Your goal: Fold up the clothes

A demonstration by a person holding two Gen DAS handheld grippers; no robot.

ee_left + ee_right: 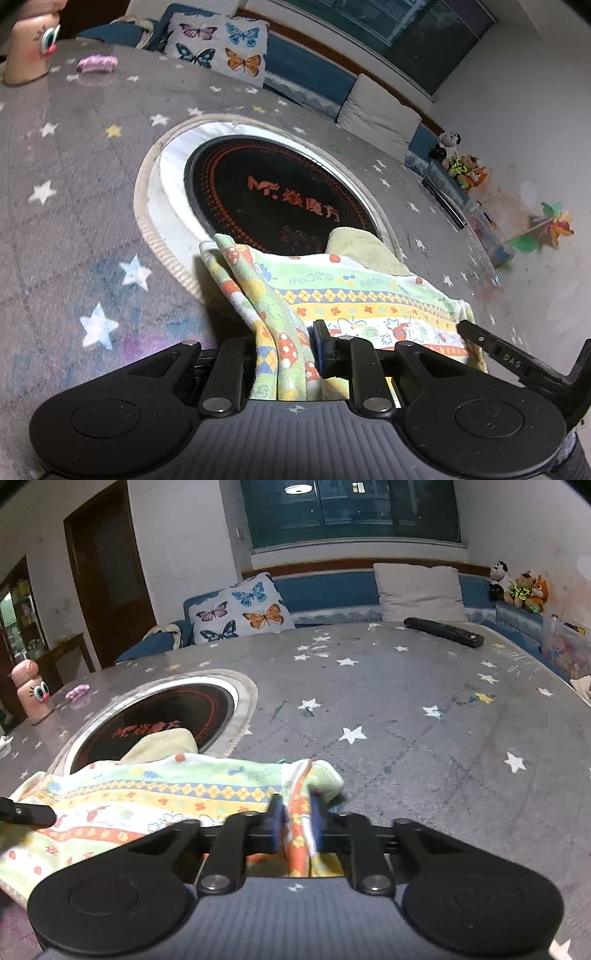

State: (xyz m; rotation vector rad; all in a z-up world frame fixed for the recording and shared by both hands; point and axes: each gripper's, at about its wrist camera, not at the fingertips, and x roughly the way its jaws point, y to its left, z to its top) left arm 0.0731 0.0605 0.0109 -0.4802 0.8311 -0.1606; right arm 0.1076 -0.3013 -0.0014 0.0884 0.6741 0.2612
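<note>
A small patterned garment (pixel 354 295), green, yellow and orange with cartoon prints, is stretched between my two grippers above the grey star-print table (pixel 74 192). My left gripper (pixel 284 350) is shut on its bunched left edge. My right gripper (pixel 297 812) is shut on its bunched right edge; the garment (pixel 147 794) spreads to the left of it. A pale yellow-green part of the cloth (pixel 358 247) lies over the round black hotplate (pixel 273 192). The right gripper's finger (pixel 491 343) shows at the left wrist view's right side.
The hotplate (pixel 162 716) with its steel rim is set into the table. A pink figurine (pixel 33 694) and a small pink object (pixel 77 691) stand at the far left. A black remote (pixel 443 631) lies at the far edge. A cushioned bench (pixel 332 590) lies behind.
</note>
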